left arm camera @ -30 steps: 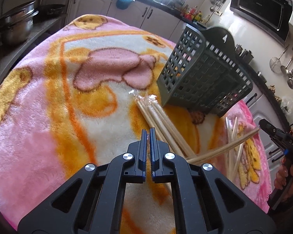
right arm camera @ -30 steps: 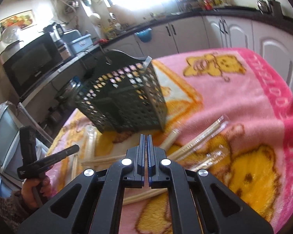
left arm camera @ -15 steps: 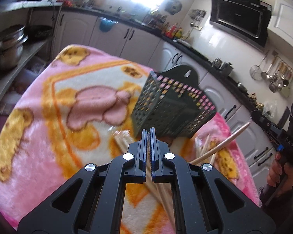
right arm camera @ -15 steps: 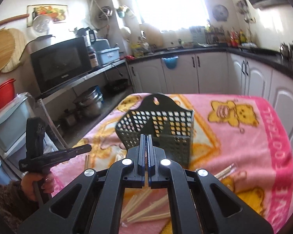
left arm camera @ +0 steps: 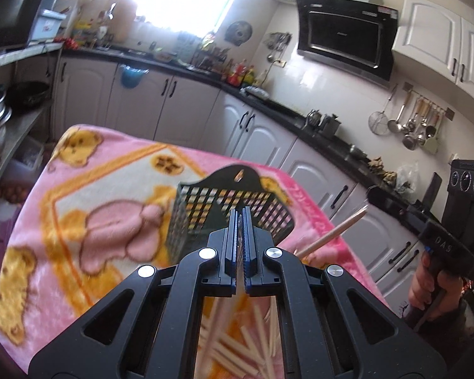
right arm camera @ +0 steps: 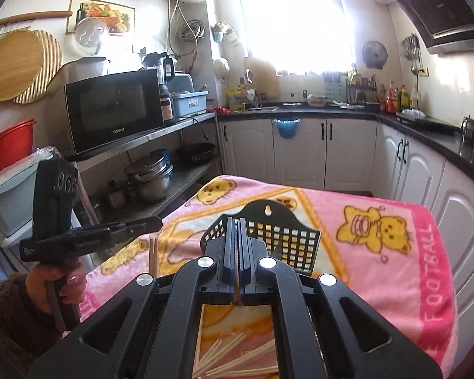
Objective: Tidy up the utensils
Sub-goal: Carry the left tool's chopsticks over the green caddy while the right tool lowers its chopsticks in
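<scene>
Left gripper (left arm camera: 240, 213) clamped on chopsticks (right arm camera: 153, 254) — tips poke up beside its jaws. Right gripper (right arm camera: 237, 221) clamped on single chopstick (left arm camera: 333, 232). Dark mesh utensil basket (right arm camera: 295, 241) stands upright on pink bear blanket (right arm camera: 395, 268); loose chopsticks (right arm camera: 233, 361) lie before it, under grippers.

Two hand-held grippers, both pinched closed: the left hand-held gripper (left arm camera: 240, 213) points toward 12 o'clock, angled slightly downward, as does the right hand-held gripper (right arm camera: 238, 222). A hand (right arm camera: 56, 282) in a brown sleeve grips the left handle; another hand (left arm camera: 433, 287) grips the right.
</scene>
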Tool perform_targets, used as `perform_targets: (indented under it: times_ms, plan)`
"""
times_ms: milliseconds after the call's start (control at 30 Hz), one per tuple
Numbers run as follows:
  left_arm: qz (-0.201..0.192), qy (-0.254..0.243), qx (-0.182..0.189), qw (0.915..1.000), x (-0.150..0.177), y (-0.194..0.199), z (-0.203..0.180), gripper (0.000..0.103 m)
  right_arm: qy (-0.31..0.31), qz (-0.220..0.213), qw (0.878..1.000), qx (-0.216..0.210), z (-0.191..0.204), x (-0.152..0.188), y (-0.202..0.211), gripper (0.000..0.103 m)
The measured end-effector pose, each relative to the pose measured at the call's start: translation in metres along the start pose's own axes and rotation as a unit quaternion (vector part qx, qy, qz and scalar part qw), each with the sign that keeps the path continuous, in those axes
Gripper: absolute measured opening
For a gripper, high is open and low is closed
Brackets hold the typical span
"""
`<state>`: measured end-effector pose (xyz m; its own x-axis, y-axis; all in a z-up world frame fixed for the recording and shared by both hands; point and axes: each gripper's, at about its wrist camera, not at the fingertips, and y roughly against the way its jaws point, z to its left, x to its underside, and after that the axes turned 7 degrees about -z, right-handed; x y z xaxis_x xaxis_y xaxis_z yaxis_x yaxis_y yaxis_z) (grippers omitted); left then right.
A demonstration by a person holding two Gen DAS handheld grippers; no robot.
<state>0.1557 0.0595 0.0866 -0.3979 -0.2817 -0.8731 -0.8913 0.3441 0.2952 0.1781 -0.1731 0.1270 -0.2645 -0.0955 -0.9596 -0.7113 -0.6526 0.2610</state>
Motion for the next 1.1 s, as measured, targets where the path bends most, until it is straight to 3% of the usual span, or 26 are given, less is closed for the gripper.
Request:
perform_targets:
  times_ms: [667, 1100]
  plan:
    - [-0.093, -0.045, 0.054, 0.9932, -0.101, -0.008, -0.057, 0.001, 0.037, -0.082, 0.996, 0.022, -0.006, -0.078, 0.021, 0.002]
    - [-0.115, -0.054, 0.022, 0.9916, -0.142, -0.041, -0.053, 0.001, 0.039, -0.096, 0.993, 0.048, -0.025, -0.114, 0.007, 0.002]
